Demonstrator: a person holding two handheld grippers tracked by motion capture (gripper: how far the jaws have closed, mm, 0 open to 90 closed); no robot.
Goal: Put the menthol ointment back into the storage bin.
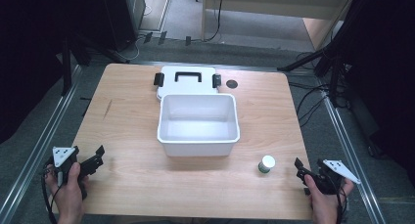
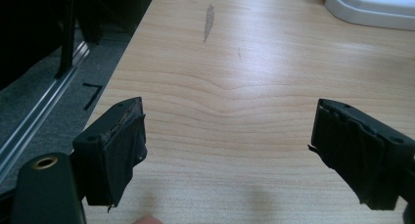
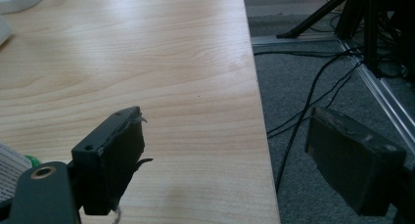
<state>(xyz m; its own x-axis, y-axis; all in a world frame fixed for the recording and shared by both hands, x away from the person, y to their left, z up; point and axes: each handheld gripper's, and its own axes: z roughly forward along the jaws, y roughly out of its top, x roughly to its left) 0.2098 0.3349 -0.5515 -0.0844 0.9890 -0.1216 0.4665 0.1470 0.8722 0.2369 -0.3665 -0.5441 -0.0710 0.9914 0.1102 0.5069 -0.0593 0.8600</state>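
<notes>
Hands at the near edge of the wooden table [image 1: 132,180] each hold a gripper. Left gripper [image 1: 93,161] sits over the near left corner, held by the left hand [image 1: 68,190], its grey three-cornered plate on top; in the left gripper view its jaws stand wide apart, with bare wood grain between them and nothing held. Right gripper [image 1: 299,169] sits at the near right corner in the right hand [image 1: 323,199]; in the right gripper view its jaws are likewise spread, one over the table edge and one over the grey floor [image 3: 333,87], and nothing lies between them.

Small bottle [image 1: 266,164], white on top with a green body, stands upright on the table just to the left of the right gripper, apart from it and in front of the tub's right corner; in the right gripper view a sliver of its label and green body [image 3: 14,166] shows at the lower left, beside the jaw.

White tub [image 1: 198,148] stands open at the middle of the table, its inside bare. Lid [image 1: 186,79], white with a black handle and two black clips, lies flat directly behind the tub, touching or nearly touching its far rim. Dark round spot [image 1: 232,84] marks the table just right of the lid. Black cables [image 3: 313,106] run over the floor beyond the table's right edge.
</notes>
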